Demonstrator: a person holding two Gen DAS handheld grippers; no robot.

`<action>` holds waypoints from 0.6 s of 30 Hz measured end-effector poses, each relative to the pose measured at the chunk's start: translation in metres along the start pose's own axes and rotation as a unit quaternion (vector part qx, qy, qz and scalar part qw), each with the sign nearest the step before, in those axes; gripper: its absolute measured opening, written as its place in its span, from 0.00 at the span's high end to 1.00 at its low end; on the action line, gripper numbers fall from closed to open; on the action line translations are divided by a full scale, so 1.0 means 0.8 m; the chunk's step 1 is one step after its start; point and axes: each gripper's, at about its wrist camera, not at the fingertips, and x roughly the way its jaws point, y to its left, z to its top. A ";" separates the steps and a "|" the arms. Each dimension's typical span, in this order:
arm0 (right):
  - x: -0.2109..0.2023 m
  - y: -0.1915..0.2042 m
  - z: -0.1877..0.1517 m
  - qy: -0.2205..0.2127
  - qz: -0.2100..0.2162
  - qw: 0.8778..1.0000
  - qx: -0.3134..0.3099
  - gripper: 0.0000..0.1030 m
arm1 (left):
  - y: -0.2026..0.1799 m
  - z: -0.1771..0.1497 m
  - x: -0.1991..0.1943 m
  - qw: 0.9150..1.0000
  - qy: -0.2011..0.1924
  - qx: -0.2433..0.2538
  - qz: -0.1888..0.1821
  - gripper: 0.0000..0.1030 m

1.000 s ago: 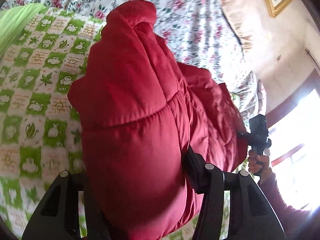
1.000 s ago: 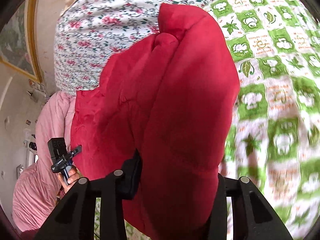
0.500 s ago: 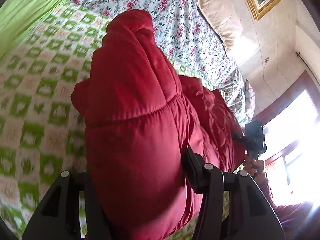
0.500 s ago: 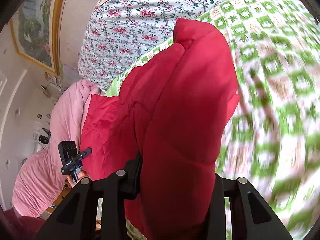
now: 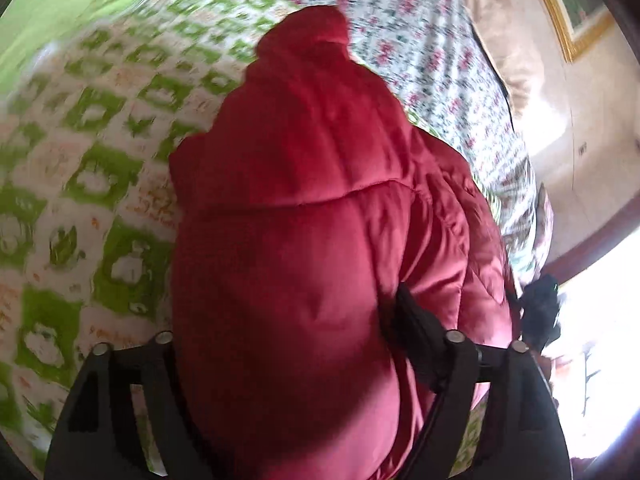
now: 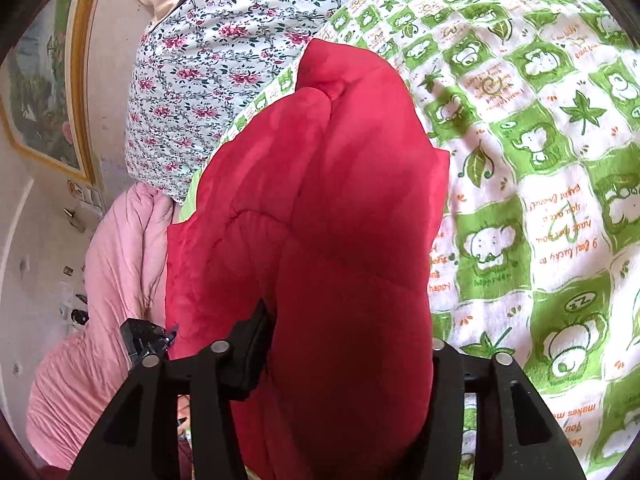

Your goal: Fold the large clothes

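1. The bed carried a green-and-white checked blanket (image 6: 540, 184) with elephant and leaf prints; the left wrist view of it was smeared by motion blur.
2. A white floral sheet (image 6: 208, 80) covered the bed's far end, with a beige pillow (image 5: 504, 40) beyond it near the wall.
3. A red padded jacket (image 5: 304, 248) hung bunched over the blanket's middle, quilted seams showing, filling most of both views and hiding the bed beneath it.
4. A pink quilted cover (image 6: 108, 292) lay at the bed's edge, beside the jacket.
5. The left gripper (image 5: 288, 360) had its jaws clamped on a thick fold of the jacket.
6. The right gripper (image 6: 344, 356) likewise pinched a thick fold between its jaws.
7. A gold-framed picture (image 6: 44, 92) hung on the wall.
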 end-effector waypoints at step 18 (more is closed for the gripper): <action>-0.032 0.023 -0.026 -0.076 -0.073 0.994 -0.038 0.28 | -0.026 -0.026 -0.078 0.991 -0.074 0.007 0.114 0.17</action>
